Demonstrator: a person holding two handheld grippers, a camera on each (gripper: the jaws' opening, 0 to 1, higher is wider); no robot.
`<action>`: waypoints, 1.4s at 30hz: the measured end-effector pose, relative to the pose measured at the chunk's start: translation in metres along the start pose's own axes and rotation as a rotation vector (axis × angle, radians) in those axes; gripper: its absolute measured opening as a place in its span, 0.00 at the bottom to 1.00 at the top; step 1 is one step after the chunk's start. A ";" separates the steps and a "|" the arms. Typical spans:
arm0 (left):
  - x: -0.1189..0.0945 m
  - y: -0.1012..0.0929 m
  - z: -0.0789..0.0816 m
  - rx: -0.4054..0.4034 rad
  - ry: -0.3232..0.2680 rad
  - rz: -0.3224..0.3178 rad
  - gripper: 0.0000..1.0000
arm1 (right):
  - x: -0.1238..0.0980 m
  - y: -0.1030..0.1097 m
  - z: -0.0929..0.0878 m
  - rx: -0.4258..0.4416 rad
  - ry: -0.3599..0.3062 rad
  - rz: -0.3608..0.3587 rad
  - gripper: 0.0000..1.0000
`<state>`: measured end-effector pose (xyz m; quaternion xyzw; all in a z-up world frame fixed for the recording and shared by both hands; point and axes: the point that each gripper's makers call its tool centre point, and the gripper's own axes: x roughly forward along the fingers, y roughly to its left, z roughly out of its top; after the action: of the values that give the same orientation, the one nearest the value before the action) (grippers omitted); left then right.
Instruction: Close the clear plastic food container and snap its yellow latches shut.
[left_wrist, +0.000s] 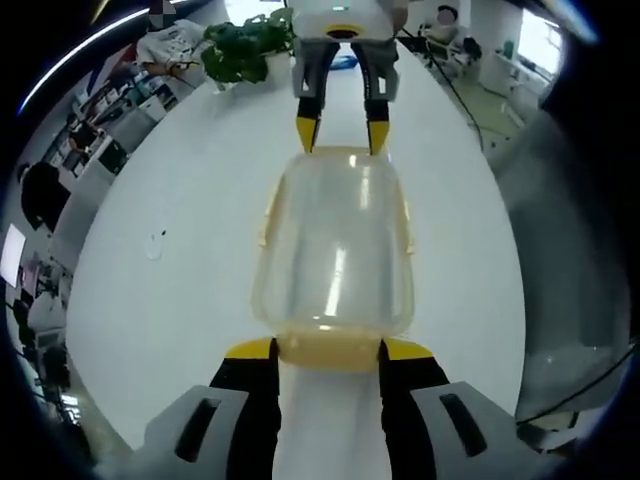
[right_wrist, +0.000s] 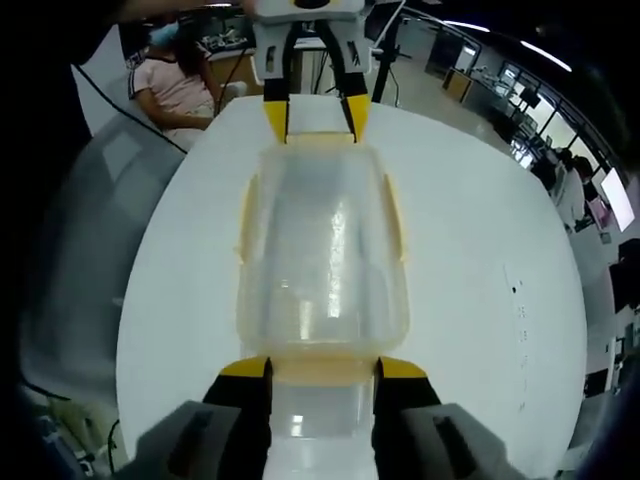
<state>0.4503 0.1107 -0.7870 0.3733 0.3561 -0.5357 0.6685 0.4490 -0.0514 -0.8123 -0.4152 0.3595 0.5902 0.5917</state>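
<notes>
- Container (left_wrist: 335, 245) of clear plastic lies on the white worktop (left_wrist: 180, 290) between the two grippers, which face each other from its two short ends; its lid appears already seated on the base, though the clear plastic makes the seam hard to judge.
- Left gripper (left_wrist: 328, 350) sits at the near end in the left gripper view, its yellow-tipped fingers (left_wrist: 250, 350) spread to either side of the yellow end latch (left_wrist: 330, 352). They bracket the latch rather than pinch it, and I cannot tell if they touch it.
- Right gripper (right_wrist: 322, 368) does the same at the opposite end in the right gripper view, fingers (right_wrist: 245, 368) spread wide around that end's latch (right_wrist: 322, 366).
- In each view the other gripper shows at the far end of the container, fingers apart and tips close to the far rim.
- Holding from both ends likely steadies the light container, so that pressing one latch does not push it along the smooth worktop.
- Yellow strips along the long sides (left_wrist: 268, 215) look like side latches; whether they are snapped down is not clear.
- My judgement: the closing step looks done and the latching is in hand, with the end latches the probable next targets.
- A potted plant (left_wrist: 245, 45) stands well beyond the far end, out of the way.
</notes>
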 end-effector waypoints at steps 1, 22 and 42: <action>0.001 0.000 0.001 0.001 0.004 0.001 0.36 | -0.002 0.001 -0.001 0.001 -0.001 -0.002 0.37; 0.016 -0.013 0.021 -0.057 0.004 0.020 0.35 | -0.016 0.008 -0.025 -0.020 0.016 0.012 0.37; 0.038 -0.014 0.038 -0.064 0.016 -0.013 0.35 | -0.020 0.008 -0.051 0.009 0.021 0.032 0.37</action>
<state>0.4459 0.0586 -0.8040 0.3536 0.3806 -0.5255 0.6737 0.4433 -0.1065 -0.8149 -0.4130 0.3751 0.5936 0.5800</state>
